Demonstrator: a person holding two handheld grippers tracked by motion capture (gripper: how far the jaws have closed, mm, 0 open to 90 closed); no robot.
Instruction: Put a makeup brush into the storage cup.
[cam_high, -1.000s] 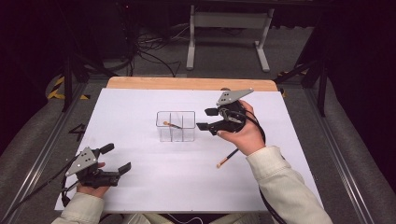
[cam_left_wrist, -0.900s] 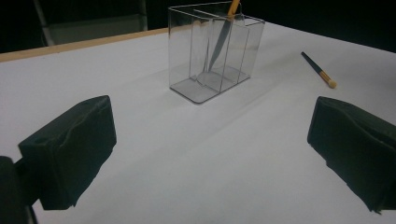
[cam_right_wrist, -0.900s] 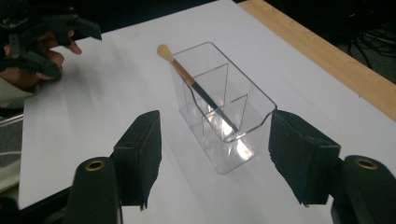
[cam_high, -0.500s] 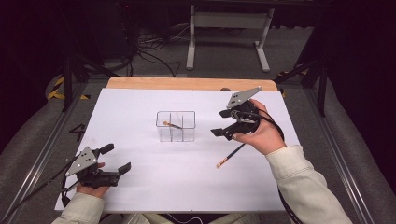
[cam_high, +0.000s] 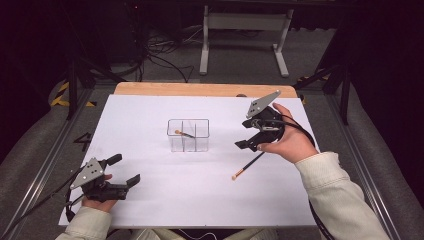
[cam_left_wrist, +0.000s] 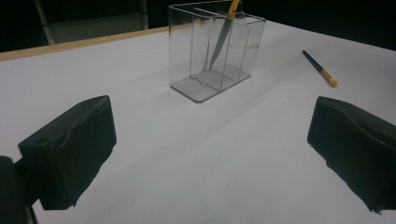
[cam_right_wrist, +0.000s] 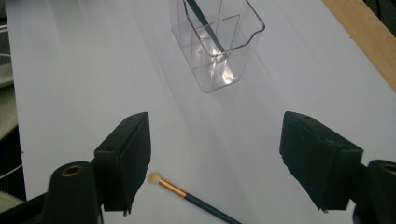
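A clear divided container (cam_high: 188, 135) stands mid-table, with a dark-handled brush (cam_high: 184, 134) leaning inside it. Another brush (cam_high: 248, 166) with an orange ferrule lies flat on the white sheet to its right. My right gripper (cam_high: 243, 135) hovers just above that loose brush's handle. Its jaws have just been opening and stand open with nothing between them. In the right gripper view the brush (cam_right_wrist: 187, 196) lies below the jaws and the container (cam_right_wrist: 215, 42) is ahead. My left gripper (cam_high: 125, 169) rests open at the near left, facing the container (cam_left_wrist: 217, 46) and the loose brush (cam_left_wrist: 320, 69).
The white sheet (cam_high: 150, 110) covers the table up to a wooden strip (cam_high: 200, 89) along the far edge. Beyond it stand a metal frame (cam_high: 245, 22) and cables on the dark floor. Grey rails run along both sides of the table.
My right hand has drawn away from the container to the right and its jaws have widened. The loose brush, the brush in the container and my left gripper have not moved.
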